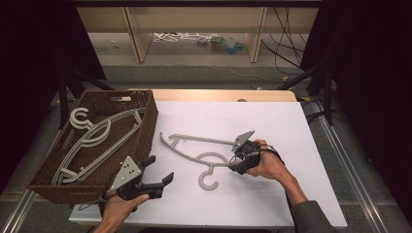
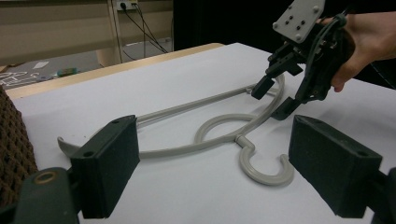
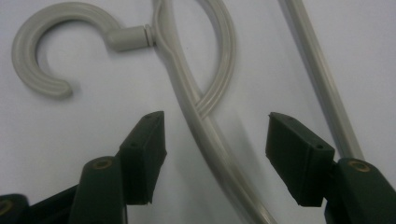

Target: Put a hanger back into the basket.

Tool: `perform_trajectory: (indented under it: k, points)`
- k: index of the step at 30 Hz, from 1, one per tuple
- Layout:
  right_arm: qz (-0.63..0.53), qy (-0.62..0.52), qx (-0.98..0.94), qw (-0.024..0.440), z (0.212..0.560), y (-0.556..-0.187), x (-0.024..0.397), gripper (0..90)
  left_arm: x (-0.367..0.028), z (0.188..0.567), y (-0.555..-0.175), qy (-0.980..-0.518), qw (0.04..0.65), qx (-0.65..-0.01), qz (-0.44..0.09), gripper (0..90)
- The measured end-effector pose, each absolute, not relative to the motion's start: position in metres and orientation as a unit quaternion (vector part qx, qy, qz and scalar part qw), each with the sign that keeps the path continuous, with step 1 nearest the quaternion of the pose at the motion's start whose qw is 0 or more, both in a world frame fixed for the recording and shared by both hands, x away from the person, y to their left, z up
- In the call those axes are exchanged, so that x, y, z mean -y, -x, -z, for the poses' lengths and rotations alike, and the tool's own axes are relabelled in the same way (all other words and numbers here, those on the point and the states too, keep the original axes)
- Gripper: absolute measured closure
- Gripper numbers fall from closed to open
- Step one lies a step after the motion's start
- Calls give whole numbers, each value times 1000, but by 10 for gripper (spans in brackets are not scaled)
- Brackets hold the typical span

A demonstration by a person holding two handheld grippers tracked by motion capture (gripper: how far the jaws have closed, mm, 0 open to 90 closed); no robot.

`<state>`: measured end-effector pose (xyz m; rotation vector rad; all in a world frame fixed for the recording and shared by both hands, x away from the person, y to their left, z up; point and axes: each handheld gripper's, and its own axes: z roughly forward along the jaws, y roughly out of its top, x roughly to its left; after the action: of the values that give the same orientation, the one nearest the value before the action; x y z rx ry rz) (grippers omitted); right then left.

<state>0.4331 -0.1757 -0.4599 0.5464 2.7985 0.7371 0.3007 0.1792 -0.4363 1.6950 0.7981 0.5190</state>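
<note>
A brown wicker basket (image 1: pixel 145 127) is seen at the left edge of the bench (image 1: pixel 272 121), with grey plastic hangers (image 1: pixel 92 138) already lying inside it. Just beside its near right corner, the left hand-held gripper (image 1: pixel 158 171) is held above the bench's near edge; its jaws stand wide apart and nothing is held between them. A single grey plastic hanger (image 1: pixel 201 155) lies flat near the middle of the bench, its hook (image 1: pixel 208 180) turned toward the near edge. The right hand-held gripper (image 1: pixel 236 156) is brought down over the hanger's right shoulder, and in the right gripper view the curved arm (image 3: pixel 212 140) is seen between the two pads (image 3: pixel 147 149), which stand partly open and clear of it on both sides, so nothing is gripped yet. The hanger is judged to be light, stiff and smooth, so it could slip or swing about a single pinch. The ribbed arm close to the neck (image 3: pixel 130 37) is judged the best hold, since the weight would hang more evenly there.
</note>
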Motion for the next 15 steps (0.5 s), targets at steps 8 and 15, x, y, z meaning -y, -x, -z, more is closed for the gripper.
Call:
perform_trajectory:
  k: [8, 15]
  points:
    - [-217, -181, -957, 68, 465, -442, 171, 477, -180, 437, -301, -721, 565, -336, -220, 161]
    - [-211, -183, -959, 43, 466, -445, 170, 550, -180, 437, -301, -721, 565, -334, -220, 162]
